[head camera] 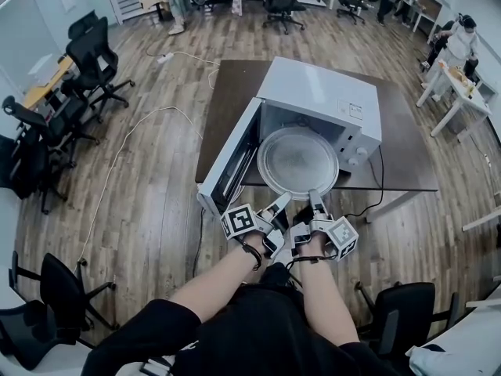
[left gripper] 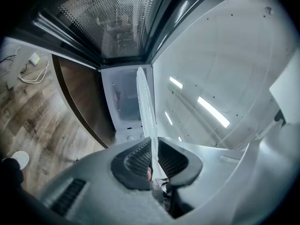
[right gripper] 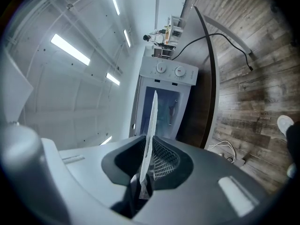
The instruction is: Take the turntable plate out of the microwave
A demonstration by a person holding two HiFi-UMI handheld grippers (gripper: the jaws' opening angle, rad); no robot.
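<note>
At the microwave's mouth: the turntable plate (head camera: 297,161) hangs level, its far part at the opening of the microwave (head camera: 321,92) and its near part out over the front edge of the dark worktop (head camera: 407,163).
Left tongs (head camera: 275,206): closed on the plate's near rim, left of centre, with a ribbed pad on each face of the glass.
Right tongs (head camera: 315,202): clamped on the same near rim just right of centre, the plate's edge set between the meshed pads.
Door (head camera: 231,163): swung wide to the left, clear of the plate's way out.
How it will handle: by its look this is a clear glass disc, so stiff, fairly heavy for its thinness, smooth enough to slip in the pads, and quick to chip or shatter if it knocks the oven's frame or drops to the wooden floor (head camera: 141,178).
Where to take hold: the rim is the only part within reach. Two bites set side by side, as now, should keep it from tipping, though most of the weight hangs well ahead of the tongs.
Which way it points: flat faces up and down. From each gripper view it reads as a thin edge-on line running straight ahead to the oven.
Long axis: none, since the plate is round.
</note>
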